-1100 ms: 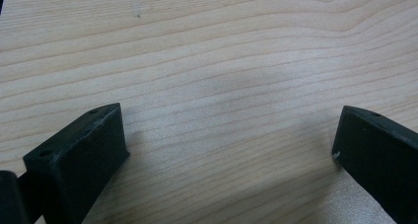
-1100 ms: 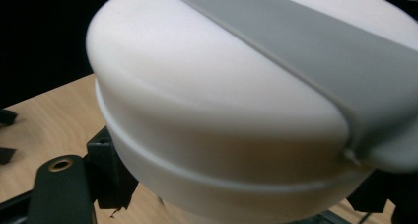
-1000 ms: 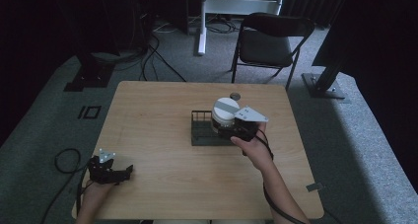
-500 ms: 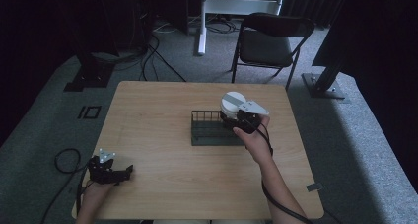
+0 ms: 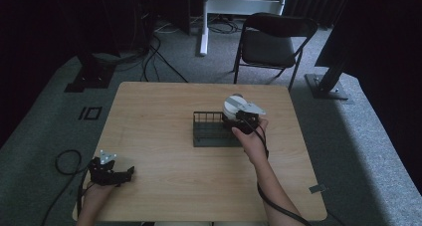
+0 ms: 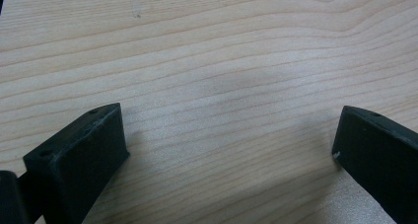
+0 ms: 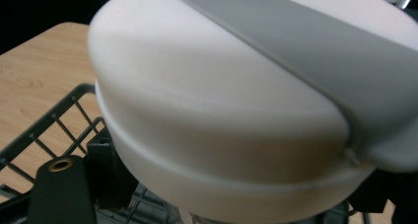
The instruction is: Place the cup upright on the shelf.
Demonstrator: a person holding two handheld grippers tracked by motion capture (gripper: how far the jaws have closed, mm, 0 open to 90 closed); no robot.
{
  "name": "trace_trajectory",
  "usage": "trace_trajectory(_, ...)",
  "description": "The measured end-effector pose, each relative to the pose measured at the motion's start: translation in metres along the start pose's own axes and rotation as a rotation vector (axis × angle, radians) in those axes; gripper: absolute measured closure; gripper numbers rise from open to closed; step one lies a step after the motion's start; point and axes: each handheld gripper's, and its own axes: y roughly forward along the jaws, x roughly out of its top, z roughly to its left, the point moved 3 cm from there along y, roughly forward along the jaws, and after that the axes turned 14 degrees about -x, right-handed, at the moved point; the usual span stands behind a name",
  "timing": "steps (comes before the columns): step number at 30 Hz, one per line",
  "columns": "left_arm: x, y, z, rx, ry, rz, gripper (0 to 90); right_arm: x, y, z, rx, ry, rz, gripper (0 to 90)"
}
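Right gripper was held above the right end of the black wire basket, near the middle of the tabletop. Its jaws were clamped on a round white container with a grey band across its lid; in the right gripper view the container sat tilted between the jaws, over the basket's wire rim. Left gripper rested at the near left corner of the tabletop, well apart from the basket. Its jaws stood wide open with nothing between them, bare wood grain beneath.
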Motion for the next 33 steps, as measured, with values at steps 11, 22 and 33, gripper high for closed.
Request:
trace_trajectory(11, 0.000, 0.000, 0.000, 0.000, 0.000, 0.000, 0.1, -0.008, 0.009, 0.008, -0.029, -0.020, 0.037, 18.3)
trace_trajectory(22, 0.000, 0.000, 0.000, 0.000, 0.000, 0.000, 0.1, -0.012, 0.014, 0.012, -0.043, -0.042, 0.063, 18.3)
trace_trajectory(33, 0.000, 0.000, 0.000, 0.000, 0.000, 0.000, 0.1, -0.014, 0.015, 0.015, -0.051, -0.076, 0.068, 18.3)
